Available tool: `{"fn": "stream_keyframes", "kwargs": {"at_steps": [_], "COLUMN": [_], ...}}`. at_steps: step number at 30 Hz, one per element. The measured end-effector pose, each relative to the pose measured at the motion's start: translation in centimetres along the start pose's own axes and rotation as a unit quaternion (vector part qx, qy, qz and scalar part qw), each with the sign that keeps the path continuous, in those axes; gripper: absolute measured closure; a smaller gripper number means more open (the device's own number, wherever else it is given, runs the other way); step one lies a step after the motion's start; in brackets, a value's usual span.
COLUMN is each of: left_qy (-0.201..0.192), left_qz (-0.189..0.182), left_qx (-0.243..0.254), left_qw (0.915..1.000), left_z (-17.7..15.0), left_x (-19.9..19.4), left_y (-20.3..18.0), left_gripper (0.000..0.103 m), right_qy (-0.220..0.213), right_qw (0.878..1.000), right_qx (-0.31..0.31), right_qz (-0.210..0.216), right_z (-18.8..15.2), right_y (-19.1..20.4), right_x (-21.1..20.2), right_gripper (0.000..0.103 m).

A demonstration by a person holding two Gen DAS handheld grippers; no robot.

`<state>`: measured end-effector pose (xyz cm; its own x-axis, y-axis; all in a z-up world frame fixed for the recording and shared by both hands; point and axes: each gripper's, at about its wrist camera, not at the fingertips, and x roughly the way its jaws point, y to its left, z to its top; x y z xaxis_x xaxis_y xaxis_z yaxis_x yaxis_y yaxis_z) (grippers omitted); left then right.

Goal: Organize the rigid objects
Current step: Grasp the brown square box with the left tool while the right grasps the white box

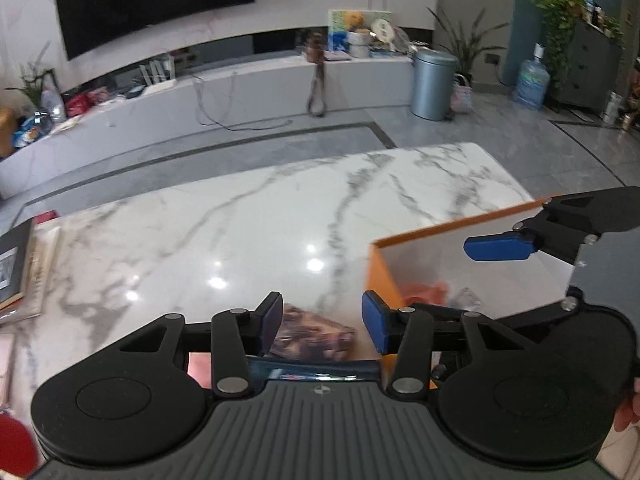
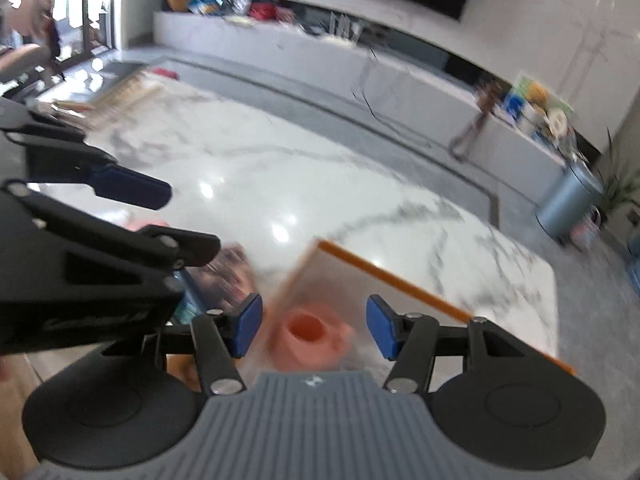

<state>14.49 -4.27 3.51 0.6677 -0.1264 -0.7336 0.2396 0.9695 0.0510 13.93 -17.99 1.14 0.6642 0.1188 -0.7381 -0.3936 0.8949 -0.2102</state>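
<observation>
My left gripper (image 1: pixel 322 322) is open above a dark patterned flat pack (image 1: pixel 312 334) lying on the white marble table (image 1: pixel 240 220). An orange-rimmed box (image 1: pixel 440 236) with pale inner walls stands just to its right. My right gripper (image 2: pixel 314 326) is open above that box (image 2: pixel 384 276), over a pink cup (image 2: pixel 310 338) that sits inside. The right gripper also shows in the left wrist view (image 1: pixel 496 246), above the box. The left gripper shows in the right wrist view (image 2: pixel 160 216) at the left, over the blurred pack (image 2: pixel 230 276).
Books and a framed picture (image 1: pixel 24 268) lie at the table's left end. A red round object (image 1: pixel 16 444) is at the near left corner. Beyond the table are a TV bench (image 1: pixel 240 88), a grey bin (image 1: pixel 434 82) and a water jug (image 1: pixel 531 80).
</observation>
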Motion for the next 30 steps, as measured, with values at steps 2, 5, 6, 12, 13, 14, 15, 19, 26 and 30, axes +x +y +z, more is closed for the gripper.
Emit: {"fn": "stream_keyframes", "kwargs": {"at_steps": [2, 5, 6, 12, 13, 14, 15, 19, 26, 30], "left_qy": [-0.003, 0.013, 0.024, 0.115, 0.13, 0.14, 0.153, 0.2, 0.241, 0.24], "left_qz": [0.007, 0.017, 0.02, 0.046, 0.054, 0.059, 0.066, 0.084, 0.075, 0.074], "left_qx": [-0.01, -0.023, -0.027, -0.048, -0.059, -0.073, -0.092, -0.158, -0.269, -0.302], "left_qw": [0.9999, 0.9995, 0.9991, 0.9911, 0.9883, 0.9857, 0.9818, 0.9633, 0.9293, 0.9197], "left_z": [-0.3, -0.9, -1.1, -3.4, -4.0, -4.5, -5.1, -7.2, -10.0, -10.5], "left_x": [-0.5, -0.8, -0.8, 0.3, 0.6, 0.6, 0.8, 1.9, 3.5, 4.3], "left_y": [1.2, 3.3, 4.0, 8.1, 8.7, 9.4, 10.2, 12.5, 15.3, 15.6], "left_gripper": [0.048, 0.047, 0.047, 0.047, 0.047, 0.045, 0.04, 0.031, 0.023, 0.02], "right_qy": [-0.009, -0.015, -0.014, 0.022, 0.029, 0.036, 0.043, 0.071, 0.087, 0.097], "right_qw": [1.0, 0.999, 0.999, 0.994, 0.993, 0.992, 0.991, 0.985, 0.971, 0.961], "right_qx": [-0.003, -0.005, -0.009, -0.039, -0.045, -0.05, -0.057, -0.082, -0.159, -0.196], "right_qz": [0.006, 0.031, 0.043, 0.103, 0.11, 0.114, 0.116, 0.134, 0.158, 0.17], "right_z": [0.6, 1.4, 1.6, 1.8, 1.7, 1.6, 1.5, 0.9, 0.9, 1.1], "right_y": [1.3, 3.0, 3.7, 8.0, 8.7, 9.2, 9.9, 11.7, 13.7, 14.5], "right_x": [-0.4, -0.2, 0.0, 2.2, 2.5, 3.0, 3.5, 5.0, 6.9, 7.9], "right_gripper": [0.044, 0.044, 0.044, 0.054, 0.054, 0.054, 0.054, 0.054, 0.051, 0.051]}}
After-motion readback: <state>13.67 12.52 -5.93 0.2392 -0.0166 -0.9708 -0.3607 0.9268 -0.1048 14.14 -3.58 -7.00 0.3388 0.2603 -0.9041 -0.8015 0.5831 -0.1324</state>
